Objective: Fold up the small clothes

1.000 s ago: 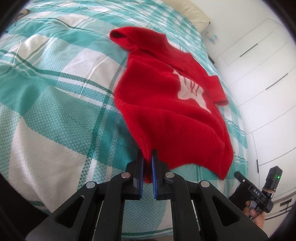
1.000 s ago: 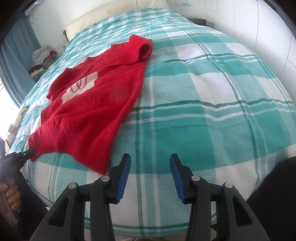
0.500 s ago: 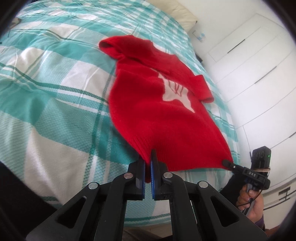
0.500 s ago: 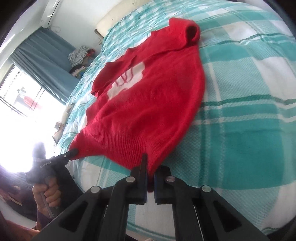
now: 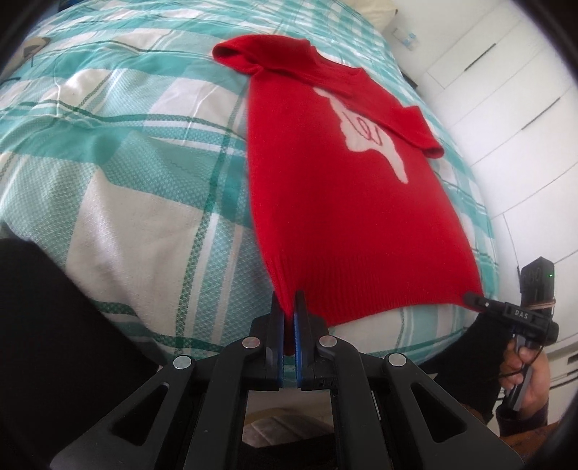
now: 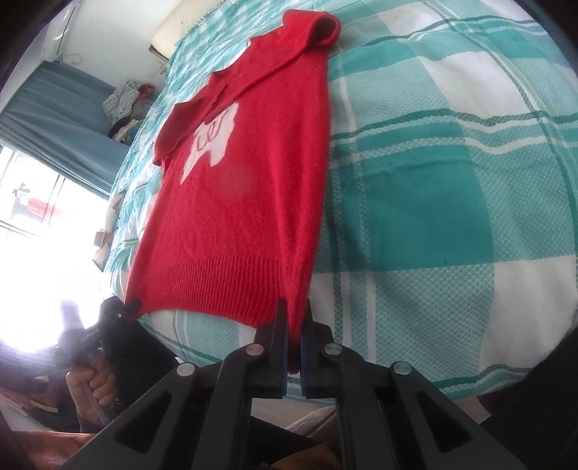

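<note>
A small red knitted sweater [image 5: 346, 202] with a white motif lies stretched lengthwise on the bed, collar far, ribbed hem near; it also shows in the right wrist view [image 6: 245, 188]. My left gripper [image 5: 288, 311] is shut on the hem's left corner. My right gripper [image 6: 294, 318] is shut on the hem's right corner, and it also shows in the left wrist view [image 5: 477, 302] at the far corner. The left gripper shows at the other corner in the right wrist view [image 6: 132, 305]. The hem is pulled taut between them at the bed's near edge.
The bed [image 5: 119, 173] has a teal and white checked cover. White wardrobe doors [image 5: 513, 119] stand to the right. A window with blue curtains [image 6: 54, 119] and a pile of clothes [image 6: 124, 105] are on the left. A pillow [image 6: 173, 29] lies at the head.
The right gripper closed on the hem's right corner. Both grippers pulled the sweater toward the bed's near edge, straightening and flattening it.
</note>
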A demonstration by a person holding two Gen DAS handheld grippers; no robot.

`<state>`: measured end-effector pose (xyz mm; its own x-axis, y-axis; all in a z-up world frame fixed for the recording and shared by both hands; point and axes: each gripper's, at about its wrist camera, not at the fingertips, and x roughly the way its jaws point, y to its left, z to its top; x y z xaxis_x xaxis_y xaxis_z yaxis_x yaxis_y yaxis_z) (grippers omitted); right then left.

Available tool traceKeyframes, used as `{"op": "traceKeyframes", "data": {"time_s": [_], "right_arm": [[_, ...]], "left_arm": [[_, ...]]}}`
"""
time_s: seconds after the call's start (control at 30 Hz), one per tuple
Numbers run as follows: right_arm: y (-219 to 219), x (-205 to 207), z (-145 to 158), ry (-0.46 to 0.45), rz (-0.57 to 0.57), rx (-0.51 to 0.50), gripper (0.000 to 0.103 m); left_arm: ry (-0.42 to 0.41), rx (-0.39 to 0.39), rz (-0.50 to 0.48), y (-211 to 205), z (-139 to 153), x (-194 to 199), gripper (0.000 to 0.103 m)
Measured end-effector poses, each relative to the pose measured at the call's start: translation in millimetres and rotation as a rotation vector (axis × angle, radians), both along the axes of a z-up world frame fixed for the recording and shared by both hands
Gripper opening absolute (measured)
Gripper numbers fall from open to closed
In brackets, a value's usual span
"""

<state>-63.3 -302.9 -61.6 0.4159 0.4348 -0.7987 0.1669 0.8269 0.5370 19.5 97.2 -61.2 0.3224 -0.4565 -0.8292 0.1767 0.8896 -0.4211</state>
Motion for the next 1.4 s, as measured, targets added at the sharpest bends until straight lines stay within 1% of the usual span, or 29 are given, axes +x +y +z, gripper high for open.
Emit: {"op": "traceKeyframes", "data": {"time_s": [0.1,0.17,0.23,0.3,0.4,0.43,0.53,0.57,0.6,0.63,0.67,0.7,0.73,0.77,0.83,0.87,0.93,1.0,1.03,1.07,1.1,1.17,1.27,1.33,1.4], "right_arm": [[2.5,1.0,-2.0,0.003,0.005,-0.008,0.004],[3.1,2.9,-15.2,0.032,0.0,-0.02,0.004],[-0.1,3.1,-32.3,0.06,-0.015,-0.01,0.004],[-2.1,2.1,-40.0,0.059,-0.03,0.007,0.003],[-1.4,1.8,-39.5,0.049,-0.031,-0.005,0.003],[-0.7,1.6,-38.7,0.045,-0.027,-0.014,0.003],[2.2,0.4,-34.4,0.031,-0.017,-0.038,0.003],[3.5,-1.0,-33.4,0.026,-0.011,-0.035,0.008],[3.6,-2.6,-31.9,0.027,-0.009,-0.033,0.011],[4.1,-4.6,-31.3,0.029,-0.008,-0.029,0.016],[3.0,-7.9,-30.0,0.031,-0.005,-0.027,0.023],[1.8,-12.3,-27.9,0.033,0.0,-0.029,0.028],[0.6,-16.0,-25.9,0.037,0.003,-0.036,0.038],[-0.5,-20.5,-22.9,0.042,0.009,-0.054,0.047],[-3.3,-29.3,-15.0,0.043,0.015,-0.131,0.053],[-5.4,-34.1,-10.1,0.037,0.015,-0.185,0.055],[-11.7,-42.2,0.4,0.017,0.0,-0.29,0.056],[-18.7,-44.6,11.4,-0.011,-0.021,-0.362,0.057],[-21.2,-43.9,17.6,-0.031,-0.032,-0.392,0.058],[-23.4,-42.2,23.3,-0.051,-0.044,-0.415,0.058],[-24.6,-39.8,28.5,-0.069,-0.053,-0.43,0.059],[-24.1,-32.4,38.7,-0.099,-0.059,-0.437,0.06],[-14.8,-18.2,53.7,-0.145,-0.032,-0.435,0.06],[-5.3,-7.3,65.9,-0.177,0.005,-0.454,0.06],[5.8,7.3,80.3,-0.223,0.049,-0.481,0.061]], "left_arm": [[-0.014,0.067,-0.01,-7.9,-5.4,3.2,0.002],[-0.009,0.101,-0.008,-14.0,-13.5,4.4,0.002],[-0.007,0.122,0.0,-17.4,-17.6,5.7,0.002],[-0.001,0.126,0.011,-18.0,-19.3,6.9,0.002],[0.007,0.137,0.023,-19.1,-22.3,8.0,0.003],[0.004,0.152,0.023,-20.8,-22.1,8.1,0.006],[-0.011,0.182,0.028,-24.2,-18.9,4.6,0.007],[-0.022,0.188,0.025,-26.9,-17.1,3.2,0.008],[-0.033,0.194,0.023,-28.0,-15.4,0.5,0.01],[-0.038,0.197,0.022,-28.2,-13.3,-2.5,0.022],[-0.037,0.194,0.019,-27.6,-11.3,-6.1,0.046],[-0.037,0.186,0.018,-25.6,-9.2,-10.2,0.059],[-0.041,0.19,0.024,-23.8,-6.6,-15.0,0.078],[-0.055,0.192,0.022,-22.9,-3.3,-20.1,0.077],[-0.075,0.214,0.0,-23.2,4.6,-28.4,0.077],[-0.094,0.223,0.002,-22.3,11.3,-31.8,0.077],[-0.158,0.207,0.008,-20.5,30.4,-36.1,0.078],[-0.231,0.176,0.015,-21.6,52.5,-35.5,0.084],[-0.268,0.161,0.018,-25.1,61.9,-32.3,0.09],[-0.305,0.144,0.019,-29.2,70.6,-29.0,0.095],[-0.337,0.129,0.018,-34.6,77.5,-24.2,0.095],[-0.366,0.106,0.013,-47.5,86.2,-9.4,0.095],[-0.365,0.057,0.019,-62.8,85.7,20.1,0.096],[-0.361,0.028,0.036,-70.3,77.2,42.6,0.096],[-0.383,0.037,0.07,-72.5,62.7,61.2,0.096]]}}
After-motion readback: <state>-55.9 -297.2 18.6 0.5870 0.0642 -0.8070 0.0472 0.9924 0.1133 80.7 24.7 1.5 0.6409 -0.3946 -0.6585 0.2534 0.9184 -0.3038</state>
